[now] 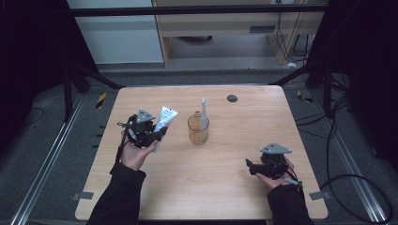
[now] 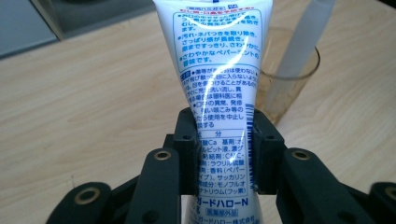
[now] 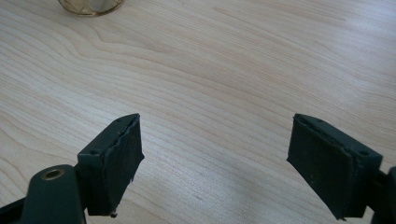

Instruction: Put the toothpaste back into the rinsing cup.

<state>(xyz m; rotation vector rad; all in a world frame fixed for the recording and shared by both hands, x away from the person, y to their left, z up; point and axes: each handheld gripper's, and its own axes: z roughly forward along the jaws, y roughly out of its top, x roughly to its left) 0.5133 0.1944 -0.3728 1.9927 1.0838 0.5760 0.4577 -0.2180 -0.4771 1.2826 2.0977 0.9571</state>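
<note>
A white toothpaste tube (image 2: 219, 70) with blue print is clamped between the black jaws of my left gripper (image 2: 224, 154), which is shut on it. From above, the tube (image 1: 165, 119) sticks up and away from the left gripper (image 1: 157, 136), lifted off the table left of an amber glass cup (image 1: 198, 129). A white toothbrush (image 1: 204, 115) stands in that cup. In the left gripper view the cup (image 2: 289, 79) sits just behind the tube. My right gripper (image 3: 229, 163) stands open over bare wood, and the high view shows it at the table's right (image 1: 248, 165).
The light wooden table (image 1: 234, 187) has a small dark round disc (image 1: 232, 98) near its far edge. Metal rails and cables lie on the floor on both sides. The cup's base (image 3: 91, 5) peeks in at the top of the right gripper view.
</note>
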